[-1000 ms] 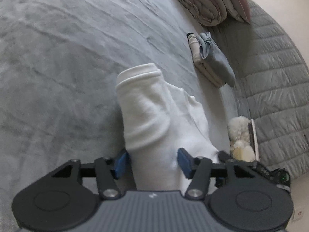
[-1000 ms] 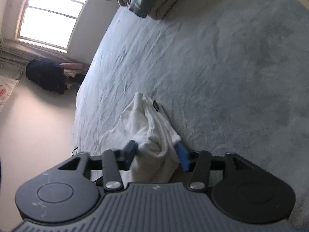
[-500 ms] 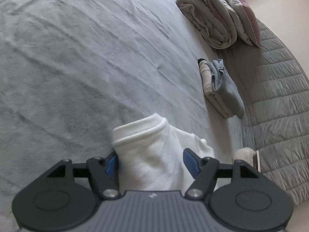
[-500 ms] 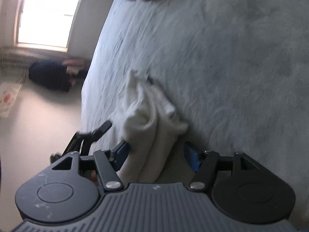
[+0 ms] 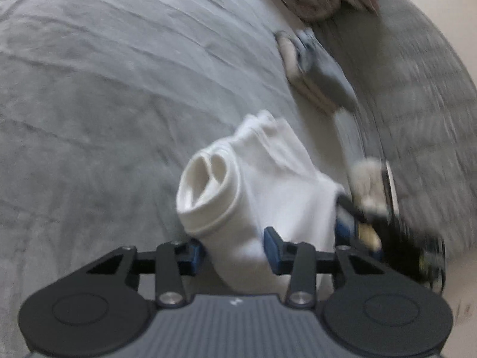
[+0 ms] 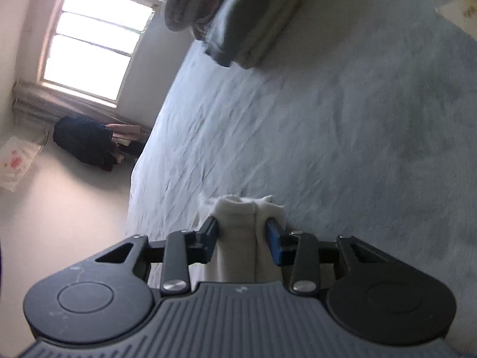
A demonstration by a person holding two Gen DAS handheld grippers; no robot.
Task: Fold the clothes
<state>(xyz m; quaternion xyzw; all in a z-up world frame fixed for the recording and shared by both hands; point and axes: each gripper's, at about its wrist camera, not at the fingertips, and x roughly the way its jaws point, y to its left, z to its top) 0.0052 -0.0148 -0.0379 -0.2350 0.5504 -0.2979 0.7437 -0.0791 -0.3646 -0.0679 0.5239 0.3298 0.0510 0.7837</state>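
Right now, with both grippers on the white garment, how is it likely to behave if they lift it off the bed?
The white garment will probably sag between the left gripper and right gripper, whose jaws are closing on bunched cloth. It looks light and soft. The open cuff may flop over.

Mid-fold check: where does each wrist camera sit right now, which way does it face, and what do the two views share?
Left wrist: rides the left gripper, looks down along closing fingers across the grey bed toward the folded stack; white garment between them.
Right wrist: rides the right gripper, looks along the bed toward the window; fingers closing on the garment.
Shared: garment, bed, stack; no hands visible.
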